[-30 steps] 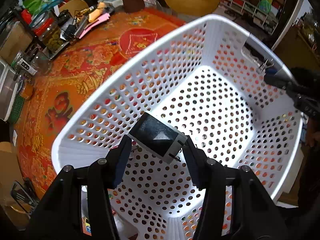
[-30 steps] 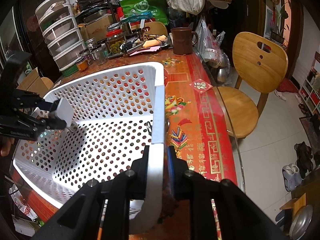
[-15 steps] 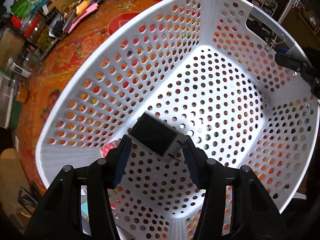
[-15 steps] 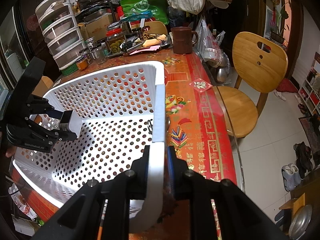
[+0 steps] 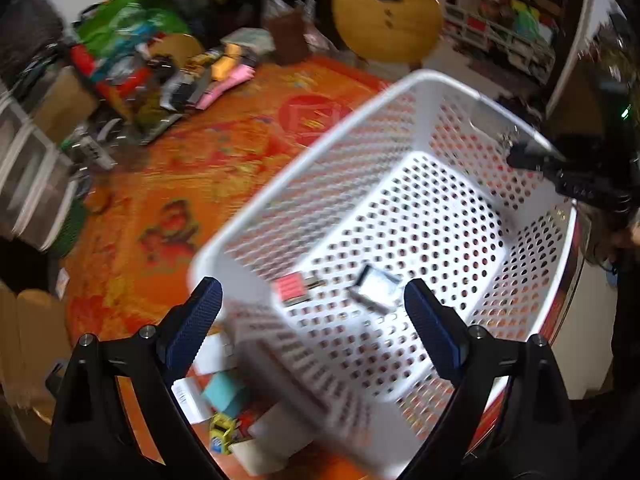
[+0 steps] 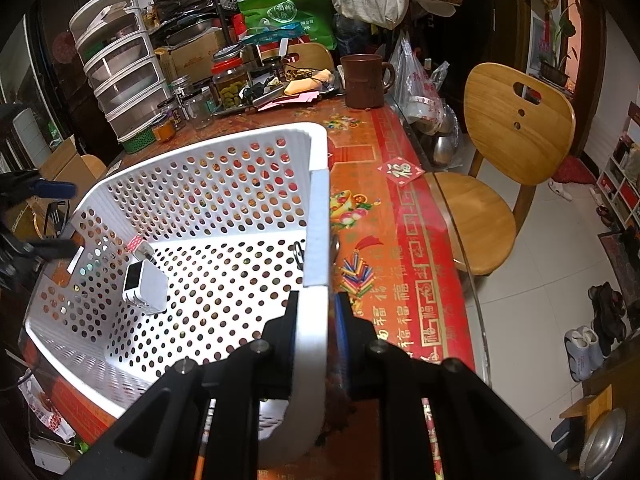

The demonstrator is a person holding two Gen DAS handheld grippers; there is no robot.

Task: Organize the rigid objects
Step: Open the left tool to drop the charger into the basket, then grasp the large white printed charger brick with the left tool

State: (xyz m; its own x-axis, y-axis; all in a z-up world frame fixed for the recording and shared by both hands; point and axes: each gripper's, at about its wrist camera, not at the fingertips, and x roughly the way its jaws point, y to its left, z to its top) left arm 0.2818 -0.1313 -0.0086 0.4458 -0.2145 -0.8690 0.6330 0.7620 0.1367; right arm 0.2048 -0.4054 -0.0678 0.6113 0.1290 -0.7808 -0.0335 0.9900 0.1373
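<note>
- Basket: white perforated plastic, smooth with a slight sheen.
- Tabletop, beneath the basket: glossy printed red-and-gold cover.
- Chair, right of the basket: smooth varnished wood.
- Mug, behind the basket: matt brown.
- Left gripper: matt black plastic, blue textured pads.

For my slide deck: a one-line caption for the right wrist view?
Right gripper clamps the white basket rim; a white charger block lies inside.

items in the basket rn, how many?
2. The white cube charger lies on the floor of the white basket near its far-left wall; a small pink-topped item sits just beyond it against that wall. The near rim may hide more.
</note>
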